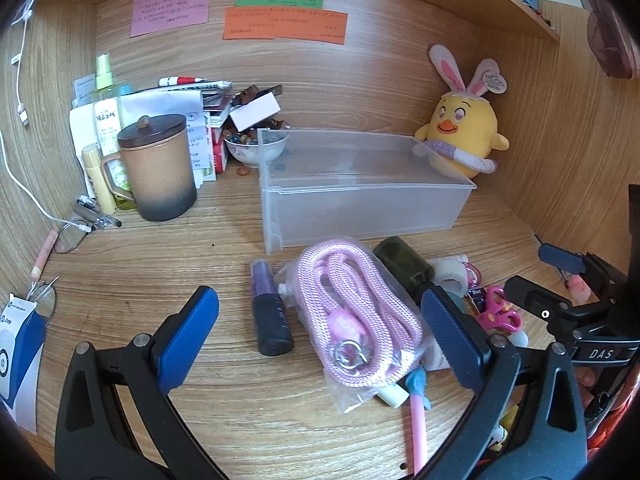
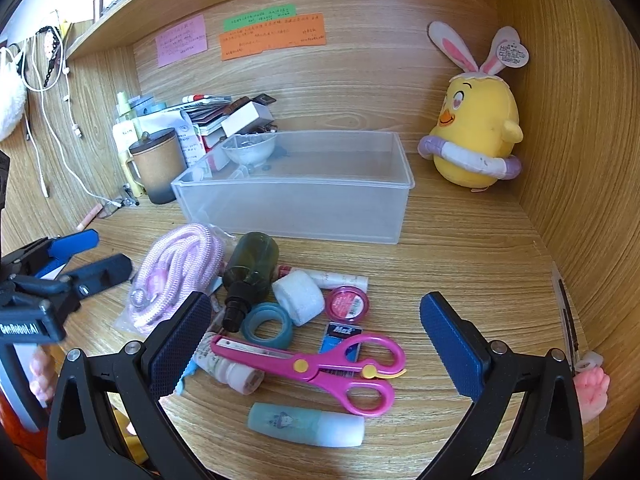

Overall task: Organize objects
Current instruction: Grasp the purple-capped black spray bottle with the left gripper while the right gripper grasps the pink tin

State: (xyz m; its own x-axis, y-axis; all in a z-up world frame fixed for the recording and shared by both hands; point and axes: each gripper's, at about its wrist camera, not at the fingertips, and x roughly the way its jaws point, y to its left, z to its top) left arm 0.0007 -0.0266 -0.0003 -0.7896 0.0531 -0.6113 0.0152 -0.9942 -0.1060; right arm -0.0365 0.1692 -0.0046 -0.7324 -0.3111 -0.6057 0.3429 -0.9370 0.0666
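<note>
Pink rope in its bag (image 1: 352,320) on the counter (image 1: 200,400), between wide-open jaws of left gripper (image 1: 320,340); right gripper (image 2: 316,344) also open over scissors (image 2: 320,364); better to grip mid-coil, then into clear bin (image 1: 360,188).

Both grippers share one build: a matte black plastic frame with curved arms, silver round pivot screws and dark blue textured pads on the jaws. The left gripper (image 1: 320,334) carries white "GenRobot.AI" lettering on its body; the right gripper (image 2: 316,338) reads "DAS".
</note>
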